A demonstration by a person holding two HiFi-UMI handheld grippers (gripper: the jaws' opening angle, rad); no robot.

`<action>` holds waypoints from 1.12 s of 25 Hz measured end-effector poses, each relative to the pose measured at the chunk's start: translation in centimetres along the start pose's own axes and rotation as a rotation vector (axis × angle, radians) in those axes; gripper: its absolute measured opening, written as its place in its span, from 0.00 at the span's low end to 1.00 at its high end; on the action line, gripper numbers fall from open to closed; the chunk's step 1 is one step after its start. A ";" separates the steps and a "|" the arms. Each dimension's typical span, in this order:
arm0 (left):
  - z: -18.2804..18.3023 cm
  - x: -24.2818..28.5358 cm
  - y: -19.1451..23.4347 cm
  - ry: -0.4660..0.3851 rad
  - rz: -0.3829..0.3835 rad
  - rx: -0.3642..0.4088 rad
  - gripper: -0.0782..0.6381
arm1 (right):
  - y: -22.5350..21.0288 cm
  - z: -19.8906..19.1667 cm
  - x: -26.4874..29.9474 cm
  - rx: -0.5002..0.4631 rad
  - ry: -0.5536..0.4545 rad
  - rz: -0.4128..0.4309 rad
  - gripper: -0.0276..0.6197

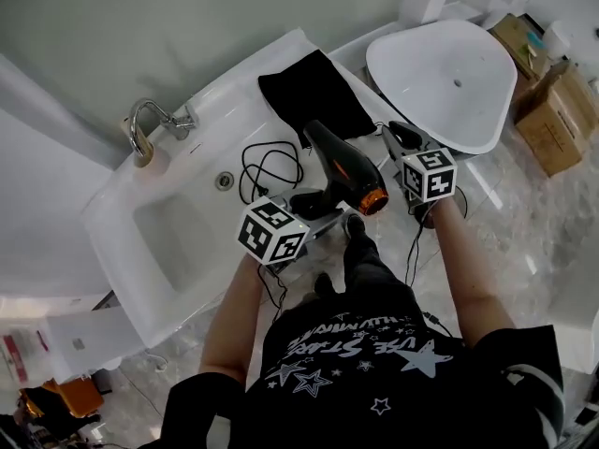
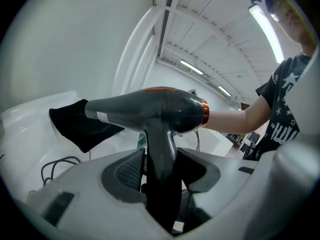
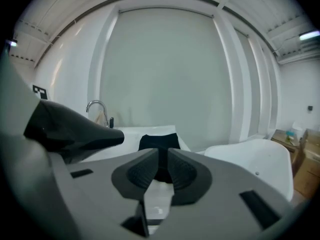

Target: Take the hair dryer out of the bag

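Observation:
A dark grey hair dryer [image 1: 342, 162] with an orange ring at its back end hangs just above the white counter, outside the bag. My left gripper [image 1: 314, 204] is shut on its handle; in the left gripper view the handle [image 2: 161, 159] stands upright between the pads of my left gripper [image 2: 160, 171]. The black bag [image 1: 314, 92] lies flat on the counter behind it. The dryer's black cord [image 1: 267, 171] loops on the counter. My right gripper [image 1: 401, 140] hovers right of the dryer, its jaws a narrow gap apart with nothing between them [image 3: 161, 169].
A chrome faucet [image 1: 145, 124] stands at the counter's left above the sink basin [image 1: 178, 232]. A white oval basin [image 1: 440, 73] sits at the right, with cardboard boxes [image 1: 552, 110] on the floor beyond it. The wall is behind the counter.

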State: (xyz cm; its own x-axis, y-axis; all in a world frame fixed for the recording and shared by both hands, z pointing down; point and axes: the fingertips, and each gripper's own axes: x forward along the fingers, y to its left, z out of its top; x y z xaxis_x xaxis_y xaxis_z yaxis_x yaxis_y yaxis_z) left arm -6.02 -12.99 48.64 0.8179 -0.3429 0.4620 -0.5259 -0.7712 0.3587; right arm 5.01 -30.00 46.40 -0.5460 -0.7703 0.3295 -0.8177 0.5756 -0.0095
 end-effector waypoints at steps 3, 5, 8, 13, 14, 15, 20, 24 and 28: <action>0.1 -0.8 -0.7 -0.028 0.003 0.008 0.39 | 0.9 0.6 -3.0 0.049 -0.043 -0.034 0.12; 0.2 -1.2 -1.3 -0.041 0.002 0.010 0.39 | 1.4 0.5 -4.6 0.091 -0.062 -0.059 0.08; 0.6 -1.4 -2.0 -0.065 0.001 0.005 0.39 | 2.3 -0.1 -6.0 0.134 -0.067 -0.072 0.05; 0.9 -1.4 -2.2 -0.100 0.025 0.003 0.39 | 3.8 -1.7 -7.3 0.093 -0.029 -0.056 0.05; 0.9 -1.3 -2.3 -0.101 0.031 0.001 0.39 | 4.0 -2.0 -7.7 0.080 -0.019 -0.054 0.05; 0.9 -1.2 -2.4 -0.104 0.036 -0.003 0.39 | 4.2 -2.2 -8.0 0.072 -0.014 -0.051 0.05; 0.7 -0.4 -4.2 -0.130 0.066 -0.027 0.39 | 4.3 -2.5 -10.9 0.064 -0.032 -0.037 0.05; 0.0 -0.1 -6.6 -0.148 0.068 -0.055 0.39 | 4.8 -3.5 -13.7 0.090 -0.040 -0.022 0.05; -0.1 -0.2 -9.1 -0.181 0.069 -0.070 0.39 | 5.5 -4.0 -16.7 0.097 -0.053 -0.003 0.05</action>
State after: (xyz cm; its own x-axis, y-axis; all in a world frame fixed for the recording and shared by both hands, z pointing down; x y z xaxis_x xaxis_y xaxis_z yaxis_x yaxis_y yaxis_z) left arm -1.44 -5.81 45.33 0.8045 -0.4893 0.3368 -0.5921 -0.7056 0.3893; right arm 10.42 -12.86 44.63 -0.5504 -0.7869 0.2791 -0.8317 0.5459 -0.1010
